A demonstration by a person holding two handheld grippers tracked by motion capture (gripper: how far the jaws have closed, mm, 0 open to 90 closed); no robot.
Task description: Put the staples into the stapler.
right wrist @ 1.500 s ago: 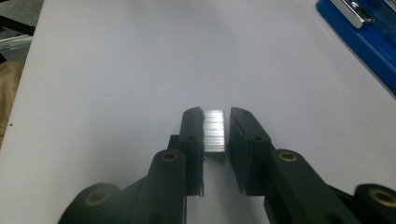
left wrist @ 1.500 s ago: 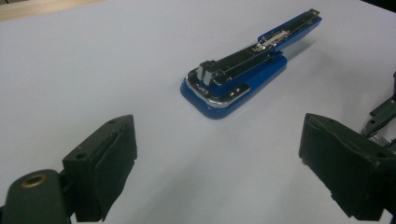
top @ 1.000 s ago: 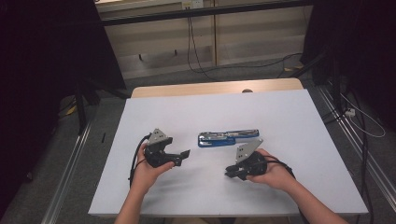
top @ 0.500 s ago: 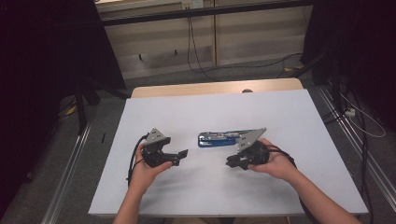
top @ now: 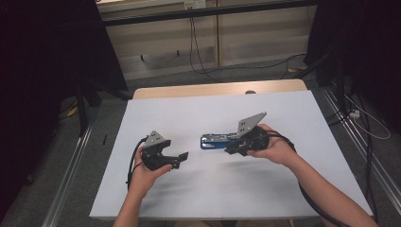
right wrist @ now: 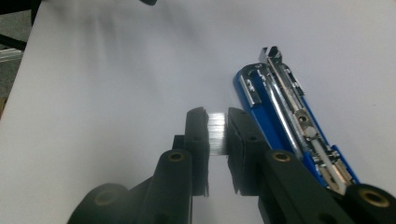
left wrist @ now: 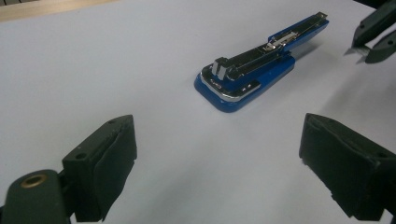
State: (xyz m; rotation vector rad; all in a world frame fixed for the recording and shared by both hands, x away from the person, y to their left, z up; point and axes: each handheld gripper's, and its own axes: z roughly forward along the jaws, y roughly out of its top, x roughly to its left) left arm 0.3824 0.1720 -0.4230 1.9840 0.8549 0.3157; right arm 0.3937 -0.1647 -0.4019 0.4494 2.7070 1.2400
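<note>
A blue stapler lies opened flat mid-table, its metal staple channel facing up. My right gripper hovers just at the stapler's near right side, shut on a short silver strip of staples. The strip sits upright between the pads, level with the stapler's open channel end. In the left gripper view the right gripper shows at the top right with the strip's end poking out. My left gripper is held to the stapler's left, open wide with nothing between its pads.
A white sheet covers the table, with a bare wooden strip along the far edge. Cables trail across the floor behind. Metal rails run along both sides of the table.
My right gripper has lifted and moved forward and left, from the near side of the table up against the stapler. The left gripper has barely shifted.
</note>
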